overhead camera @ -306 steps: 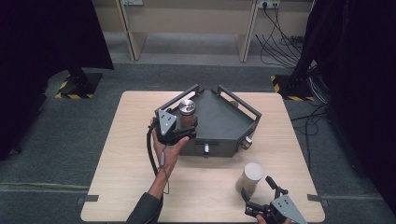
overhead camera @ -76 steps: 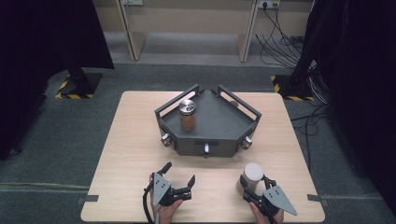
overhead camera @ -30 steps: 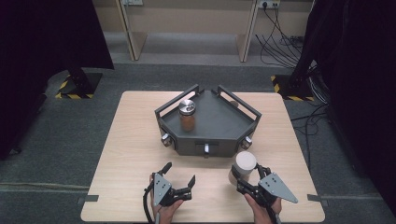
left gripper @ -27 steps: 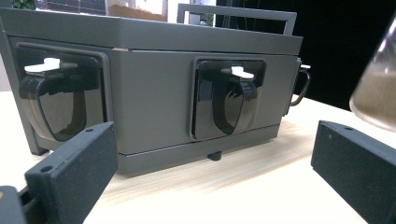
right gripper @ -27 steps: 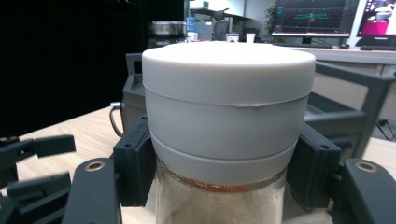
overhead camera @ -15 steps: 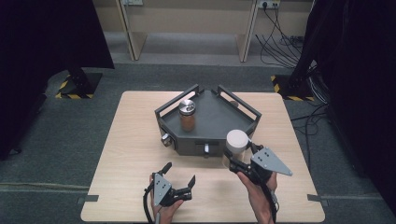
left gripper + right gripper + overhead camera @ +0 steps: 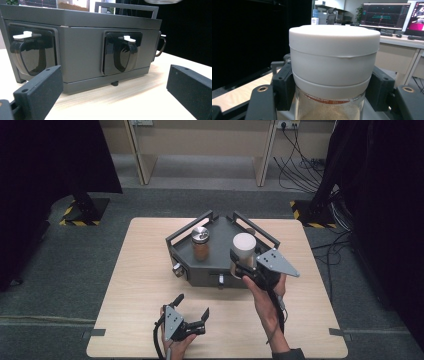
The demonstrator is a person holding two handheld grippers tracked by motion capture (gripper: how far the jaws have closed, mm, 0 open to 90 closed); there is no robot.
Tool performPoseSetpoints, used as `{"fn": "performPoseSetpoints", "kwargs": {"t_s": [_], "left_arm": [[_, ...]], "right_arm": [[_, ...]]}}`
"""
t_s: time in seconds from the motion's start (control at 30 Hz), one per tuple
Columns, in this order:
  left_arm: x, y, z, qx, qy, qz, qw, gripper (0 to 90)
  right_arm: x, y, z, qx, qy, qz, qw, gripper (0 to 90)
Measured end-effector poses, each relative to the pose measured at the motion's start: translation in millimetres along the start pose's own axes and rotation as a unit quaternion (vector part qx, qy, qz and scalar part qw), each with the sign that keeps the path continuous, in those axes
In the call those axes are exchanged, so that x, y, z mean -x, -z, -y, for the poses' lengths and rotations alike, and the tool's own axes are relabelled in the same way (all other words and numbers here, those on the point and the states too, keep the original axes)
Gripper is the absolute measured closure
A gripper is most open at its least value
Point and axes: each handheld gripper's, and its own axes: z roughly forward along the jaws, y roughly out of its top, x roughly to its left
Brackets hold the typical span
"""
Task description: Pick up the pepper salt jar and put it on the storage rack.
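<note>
White-lidded jar [image 7: 243,243] gripped, right gripper [image 7: 241,266] raised

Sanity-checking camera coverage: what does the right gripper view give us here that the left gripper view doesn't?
Right gripper view: the white-lidded jar clamped between that gripper's jaws, pale powder visible through the glass below the lid, with monitors on a desk behind.

Left gripper view: the grey box front-on, its two black latches with white tabs, and the left gripper open, nothing between its jaws.

Shared: the wooden table, and probably the jar, as a blurred base at the top edge of the left gripper view.
</note>
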Motion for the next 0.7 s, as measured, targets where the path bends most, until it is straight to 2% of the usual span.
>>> {"fn": "performPoseSetpoints", "kwargs": {"t_s": [0.27,0.5,0.7], "left_arm": [[-0.2,0.2,0.3,0.001,0.001,0.000,1.0000,0.3],[-0.3,0.3,0.4,0.001,0.001,0.001,1.0000,0.3],[-0.4,0.4,0.6,0.002,0.002,0.001,1.0000,0.3]], "right_arm": [[-0.1,-26.9,-2.2,-0.001,-0.001,0.024,0.9997,35.1],[2.1,-44.2,4.0,-0.010,-0.018,0.041,0.9990,35.1],[-1.6,-58.2,7.6,-0.023,-0.012,0.060,0.9979,35.1]]}}
